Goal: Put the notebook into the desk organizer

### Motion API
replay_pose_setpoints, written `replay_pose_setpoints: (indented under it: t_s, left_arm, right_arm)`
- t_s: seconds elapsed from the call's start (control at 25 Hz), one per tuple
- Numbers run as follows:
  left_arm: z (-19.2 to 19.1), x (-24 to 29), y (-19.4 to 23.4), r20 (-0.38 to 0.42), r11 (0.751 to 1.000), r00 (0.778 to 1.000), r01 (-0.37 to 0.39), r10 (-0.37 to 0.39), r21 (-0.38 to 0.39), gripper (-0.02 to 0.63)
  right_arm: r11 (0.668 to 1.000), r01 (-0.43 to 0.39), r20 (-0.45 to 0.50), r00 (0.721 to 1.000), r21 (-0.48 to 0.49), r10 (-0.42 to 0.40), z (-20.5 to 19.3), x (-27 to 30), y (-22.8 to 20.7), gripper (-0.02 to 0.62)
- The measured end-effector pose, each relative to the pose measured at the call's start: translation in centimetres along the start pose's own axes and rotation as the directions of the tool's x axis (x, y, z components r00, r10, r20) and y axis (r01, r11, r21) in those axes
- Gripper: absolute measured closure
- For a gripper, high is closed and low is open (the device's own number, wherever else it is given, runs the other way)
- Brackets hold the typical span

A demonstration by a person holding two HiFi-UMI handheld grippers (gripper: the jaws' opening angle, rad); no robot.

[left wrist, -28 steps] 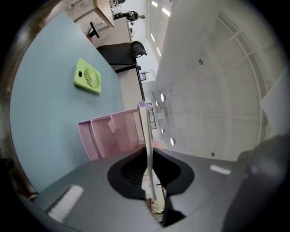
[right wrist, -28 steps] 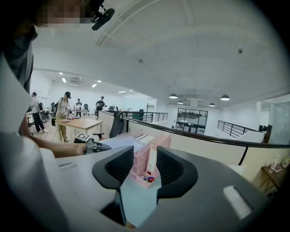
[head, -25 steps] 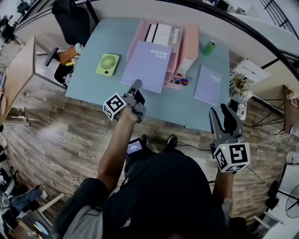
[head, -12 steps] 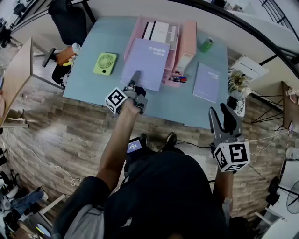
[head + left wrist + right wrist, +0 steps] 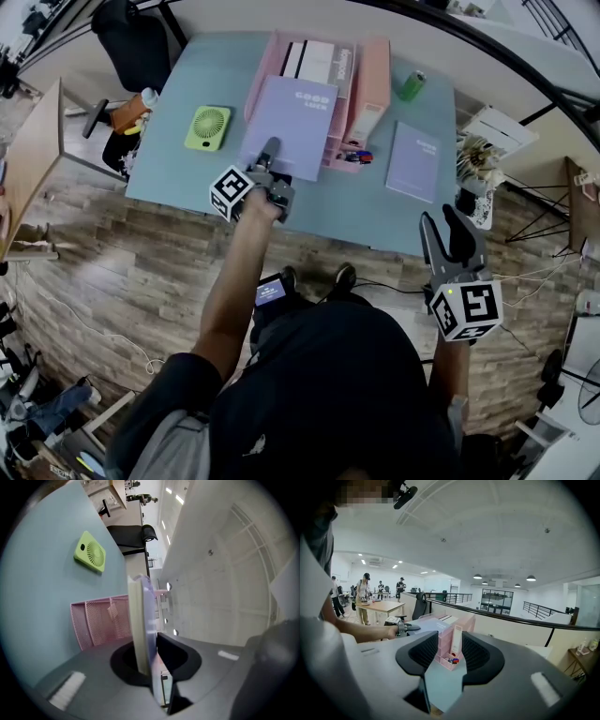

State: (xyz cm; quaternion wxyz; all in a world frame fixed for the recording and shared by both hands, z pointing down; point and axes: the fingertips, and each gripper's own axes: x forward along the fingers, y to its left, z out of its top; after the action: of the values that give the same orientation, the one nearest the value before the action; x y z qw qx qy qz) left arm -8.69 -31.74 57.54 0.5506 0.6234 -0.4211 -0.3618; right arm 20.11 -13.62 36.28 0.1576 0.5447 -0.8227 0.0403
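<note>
Notebook (image 5: 292, 117), lilac: clamped at its near edge by the left gripper (image 5: 270, 150), jaws closing on it, held over and seemingly leaning on the pink desk organizer (image 5: 367, 89) at the desk's (image 5: 178, 169) far edge, not yet slotted in; right gripper (image 5: 448, 228) gaping, empty, beyond the near edge.

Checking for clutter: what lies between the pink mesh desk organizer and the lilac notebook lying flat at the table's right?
Only bare pale-blue tabletop; the head view shows that strip between the pink mesh desk organizer and flat lilac notebook.
</note>
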Motion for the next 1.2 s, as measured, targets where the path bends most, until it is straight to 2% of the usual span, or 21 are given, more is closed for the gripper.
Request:
replay_pose_setpoints:
  t_s: [0.32,0.76,1.2]
  left_arm:
    - [-0.3,-2.2,-0.4,-0.002,1.0,1.0,-0.014,0.014,-0.014,0.517]
    - [-1.6,-7.9,0.0,0.022,0.998,0.999,-0.039,0.04,-0.049,0.518]
    - [-3.5,-11.5,3.4,0.071,0.998,0.996,-0.047,0.05,-0.038,0.52]
  right_arm:
    - [1.0,-0.014,0.002,1.0,0.002,0.014,0.0,0.8,0.1,0.44]
    - [0.999,-0.046,-0.004,0.999,-0.002,0.046,0.1,2.2,1.6,0.44]
    - [0.998,-0.069,-0.019,0.997,0.003,0.069,-0.4,3.0,2.3,0.44]
